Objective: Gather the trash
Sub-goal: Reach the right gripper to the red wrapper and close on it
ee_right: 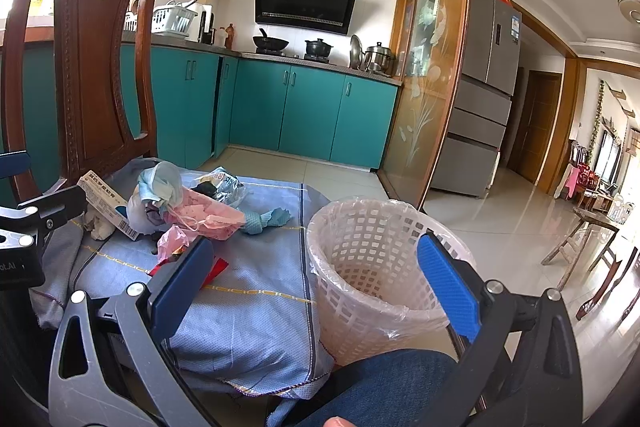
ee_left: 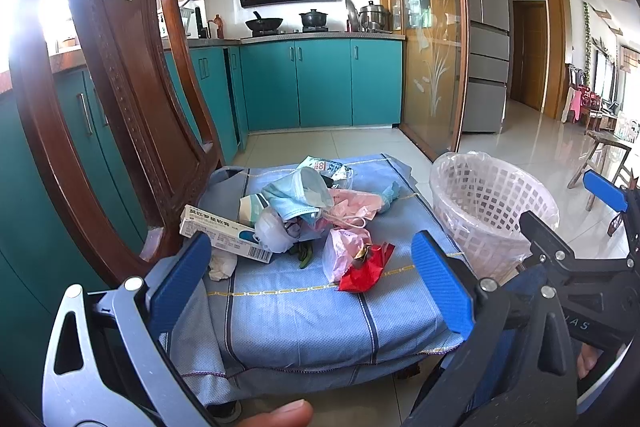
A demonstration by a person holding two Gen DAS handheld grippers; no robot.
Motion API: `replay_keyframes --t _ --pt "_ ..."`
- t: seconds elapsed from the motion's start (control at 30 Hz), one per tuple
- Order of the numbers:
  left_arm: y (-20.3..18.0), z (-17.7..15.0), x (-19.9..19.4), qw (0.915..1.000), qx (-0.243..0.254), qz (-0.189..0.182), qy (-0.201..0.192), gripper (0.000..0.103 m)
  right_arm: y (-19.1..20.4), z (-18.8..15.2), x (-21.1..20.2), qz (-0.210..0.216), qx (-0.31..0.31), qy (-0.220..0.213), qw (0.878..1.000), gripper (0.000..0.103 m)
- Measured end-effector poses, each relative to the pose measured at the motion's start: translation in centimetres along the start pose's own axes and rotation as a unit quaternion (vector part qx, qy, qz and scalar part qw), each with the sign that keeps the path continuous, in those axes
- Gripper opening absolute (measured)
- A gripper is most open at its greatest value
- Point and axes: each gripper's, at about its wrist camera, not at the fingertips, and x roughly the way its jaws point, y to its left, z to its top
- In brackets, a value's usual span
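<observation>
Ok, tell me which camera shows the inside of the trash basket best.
The right wrist view: the lined white basket sits close and central, its mouth open to the camera and no trash visible in the part of the interior shown. In the left wrist view the basket stands farther off, partly behind the right gripper.

the left gripper (ee_left: 312,283) is held out level with its blue fingers (ee_left: 180,279) spread wide apart, gripping nothing. the right gripper (ee_right: 316,287) sits just beside it, jaws equally wide and bare.
</observation>
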Motion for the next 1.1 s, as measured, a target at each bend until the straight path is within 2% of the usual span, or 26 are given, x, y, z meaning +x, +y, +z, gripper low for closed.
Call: replay_keyframes --t 0.27,0.37,0.43,0.47,0.53,0.63,0.73,0.8,0.97,1.1 --pt "0.4 -0.2 0.6 1.0000 0.000 0.002 0.009 0.100 0.2 0.1 0.4 0.010 -0.001 0.015 1.000 0.100" --pt "0.8 -0.4 1.1 0.9996 0.004 0.021 0.019 0.100 0.4 0.0 1.7 -0.007 -0.007 0.052 0.999 0.100" --pt "1.5 -0.5 2.0 0.9982 0.004 0.045 0.038 0.100 0.8 -0.3 3.5 -0.007 -0.018 0.104 0.994 0.100" --pt "2.1 -0.6 2.4 0.9974 0.000 0.053 0.048 0.100 1.2 -0.5 4.4 0.004 -0.023 0.131 0.991 0.100" --pt "3.6 -0.9 3.1 0.9961 -0.016 0.059 0.064 0.100 1.9 -1.1 5.2 0.033 -0.029 0.153 0.987 0.100" --pt "5.9 -1.3 3.7 0.9935 -0.046 0.070 0.077 0.099 3.4 -1.8 5.4 0.089 -0.032 0.159 0.983 0.099" --pt "8.5 -1.7 4.1 0.9898 -0.088 0.069 0.088 0.084 5.2 -2.1 6.2 0.162 -0.030 0.164 0.973 0.090" --pt "9.5 -1.9 4.4 0.9876 -0.102 0.070 0.097 0.075 6.8 -1.8 7.9 0.189 -0.039 0.168 0.967 0.084" --pt "10.2 -2.4 4.9 0.9860 -0.109 0.068 0.107 0.073 9.5 -1.1 13.1 0.219 -0.038 0.189 0.956 0.084" --pt "10.2 -2.8 5.6 0.9847 -0.107 0.068 0.120 0.084 11.4 -0.5 15.5 0.185 -0.063 0.188 0.962 0.085"
